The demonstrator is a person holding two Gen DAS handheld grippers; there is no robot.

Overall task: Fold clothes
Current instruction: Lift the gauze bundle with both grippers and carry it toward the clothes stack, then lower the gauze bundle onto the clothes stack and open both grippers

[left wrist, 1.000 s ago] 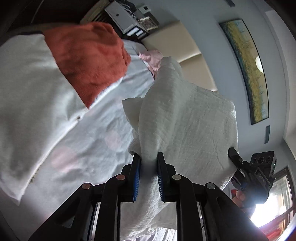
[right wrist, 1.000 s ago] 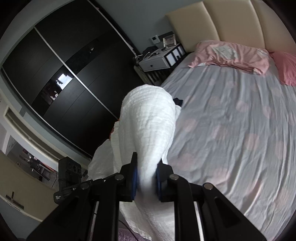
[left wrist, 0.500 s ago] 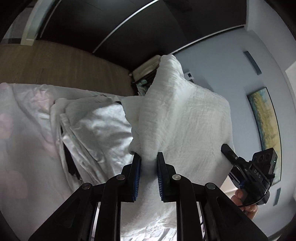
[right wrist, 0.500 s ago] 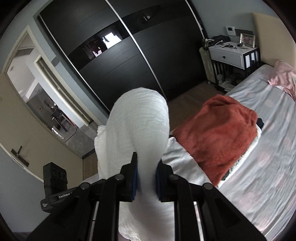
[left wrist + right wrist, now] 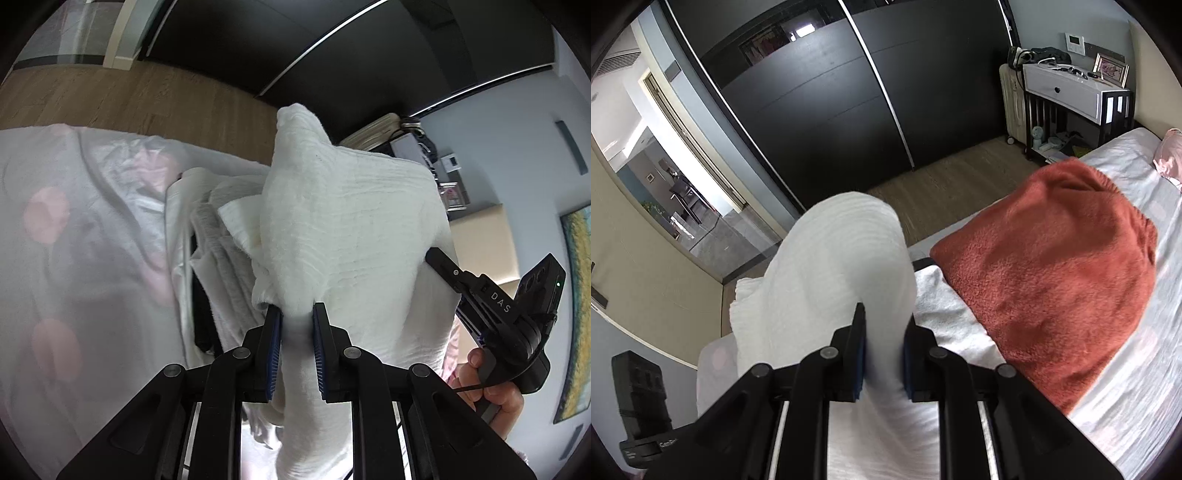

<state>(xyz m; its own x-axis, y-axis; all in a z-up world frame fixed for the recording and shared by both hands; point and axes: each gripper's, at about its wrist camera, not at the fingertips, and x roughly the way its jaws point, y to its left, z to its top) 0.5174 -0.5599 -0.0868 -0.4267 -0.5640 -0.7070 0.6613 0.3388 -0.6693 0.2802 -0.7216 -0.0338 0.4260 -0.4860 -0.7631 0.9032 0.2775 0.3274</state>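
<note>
White crinkled cloth (image 5: 351, 229) bunches up between the blue pads (image 5: 275, 354) of the left gripper (image 5: 297, 354), clamped tight on it. Same white garment also shows in the right wrist view (image 5: 842, 266), pinched by the right gripper (image 5: 882, 354), jaws closed on a rounded fold. Fabric looks thick, ribbed or gauze-like, off-white; it is lifted up off the bed, hanging between both grippers, one corner poking up high in the left view.

Right gripper body (image 5: 517, 314) visible from the left camera, held in the person's right hand (image 5: 491, 384), printed letters "DAS" on its side. Left gripper housing (image 5: 642, 406) in the right view carries small white text starting "Gen", rest unreadable.

Just below the held cloth, a stack of pale folded clothes (image 5: 221, 266) lies on the bed (image 5: 92, 240), sheet white with faint pink dots. Rust-orange fleece blanket (image 5: 1056, 288) sits on a white folded towel (image 5: 945, 317) on the bed, right of the held cloth. Pink pillow edge (image 5: 1171, 155) at far right.

Further back: wood floor (image 5: 953, 184), black sliding wardrobe (image 5: 827, 103), white nightstand (image 5: 1067, 88) with drawer, a framed photo (image 5: 1112, 68) and small items on top, cream suitcase (image 5: 1012, 103) beside it. Open shelf under the nightstand holds small clutter, cannot tell what. Yellow-toned wall painting (image 5: 580, 302) far right.
</note>
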